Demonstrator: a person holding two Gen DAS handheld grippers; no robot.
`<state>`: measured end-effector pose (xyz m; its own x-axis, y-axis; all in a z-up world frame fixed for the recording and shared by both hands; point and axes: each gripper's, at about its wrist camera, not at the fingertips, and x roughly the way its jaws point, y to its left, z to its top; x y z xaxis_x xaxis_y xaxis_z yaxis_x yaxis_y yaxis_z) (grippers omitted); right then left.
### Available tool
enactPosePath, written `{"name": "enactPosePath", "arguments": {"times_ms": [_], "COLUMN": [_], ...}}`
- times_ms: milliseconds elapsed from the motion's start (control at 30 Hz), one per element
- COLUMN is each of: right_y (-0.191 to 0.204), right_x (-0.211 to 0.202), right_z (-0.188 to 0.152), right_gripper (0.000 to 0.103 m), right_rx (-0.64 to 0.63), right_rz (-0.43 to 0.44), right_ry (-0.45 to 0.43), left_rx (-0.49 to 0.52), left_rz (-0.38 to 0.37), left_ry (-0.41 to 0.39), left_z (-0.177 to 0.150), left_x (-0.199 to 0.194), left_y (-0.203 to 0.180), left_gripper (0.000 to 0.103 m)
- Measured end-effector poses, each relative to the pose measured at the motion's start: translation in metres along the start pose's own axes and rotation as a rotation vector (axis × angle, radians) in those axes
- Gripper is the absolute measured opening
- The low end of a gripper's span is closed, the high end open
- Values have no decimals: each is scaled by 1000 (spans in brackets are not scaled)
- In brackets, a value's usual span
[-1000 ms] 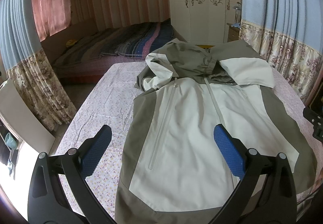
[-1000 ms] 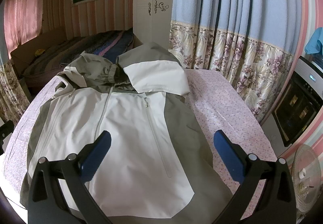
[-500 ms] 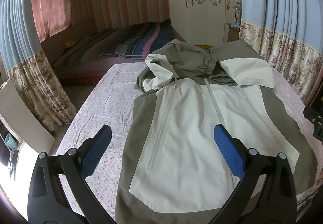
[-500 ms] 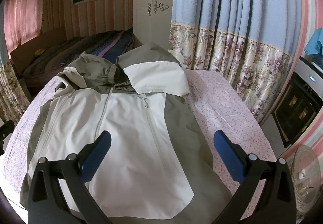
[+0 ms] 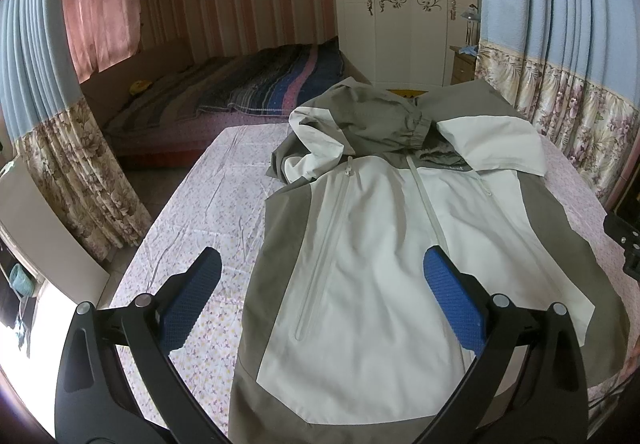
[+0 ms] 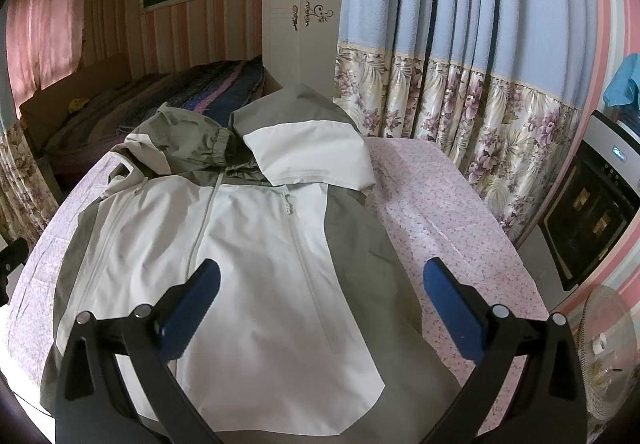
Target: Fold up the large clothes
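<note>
Grey-and-cream waterproof jacket [image 5: 400, 264] lies front-up and zipped on the table's pink floral cloth [image 5: 192, 228], its hem towards the two claws and its hood bunched at the far end. Both sleeves look folded in over the shoulders, the cream-panelled one [image 6: 308, 152] lying flat across the collar, which I take to mean the sides are done and the lengthwise fold remains. Left claw [image 5: 320, 300] hovers spread wide over the near left part of the jacket, gripping nothing; right claw [image 6: 320, 300] hovers likewise spread above the near right flank [image 6: 360, 244], gripping nothing. Poised like this near the hem, they seem ready to take its corners and carry them towards the hood.
</note>
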<state>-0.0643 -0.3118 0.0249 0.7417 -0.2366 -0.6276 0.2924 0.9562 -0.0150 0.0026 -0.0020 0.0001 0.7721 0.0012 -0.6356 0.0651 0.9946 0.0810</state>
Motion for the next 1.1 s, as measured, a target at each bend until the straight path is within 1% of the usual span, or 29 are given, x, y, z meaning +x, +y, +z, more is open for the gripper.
{"name": "enactPosePath", "arguments": {"times_ms": [467, 533, 633, 767, 800, 867, 900, 1000, 1100], "right_y": [-3, -4, -10, -9, -8, -5, -5, -5, -8], "right_x": [1, 1, 3, 1, 1, 1, -1, -10, -15], "right_z": [3, 5, 11, 26, 30, 41, 49, 74, 102], "right_gripper": [101, 101, 101, 101, 101, 101, 101, 101, 101], "right_rx": [6, 10, 19, -79, -99, -125, -133, -133, -122], "right_rz": [8, 25, 78, 120, 114, 116, 143, 208, 251], "right_ry": [-1, 0, -12, -91, -99, -88, -84, -88, -91], "left_rx": [-3, 0, -1, 19, 25, 45, 60, 74, 106], "left_rz": [0, 1, -2, -12, -14, -10, -10, -47, -10], "left_ry": [-1, 0, 7, 5, 3, 3, 2, 11, -32], "left_z": [0, 2, 9, 22, 25, 35, 42, 61, 84], "left_x": [0, 2, 8, 16, 19, 22, 24, 26, 21], "left_y": [0, 0, 5, 8, 9, 10, 12, 16, 18], "left_gripper": [100, 100, 100, 100, 100, 100, 100, 100, 100]}}
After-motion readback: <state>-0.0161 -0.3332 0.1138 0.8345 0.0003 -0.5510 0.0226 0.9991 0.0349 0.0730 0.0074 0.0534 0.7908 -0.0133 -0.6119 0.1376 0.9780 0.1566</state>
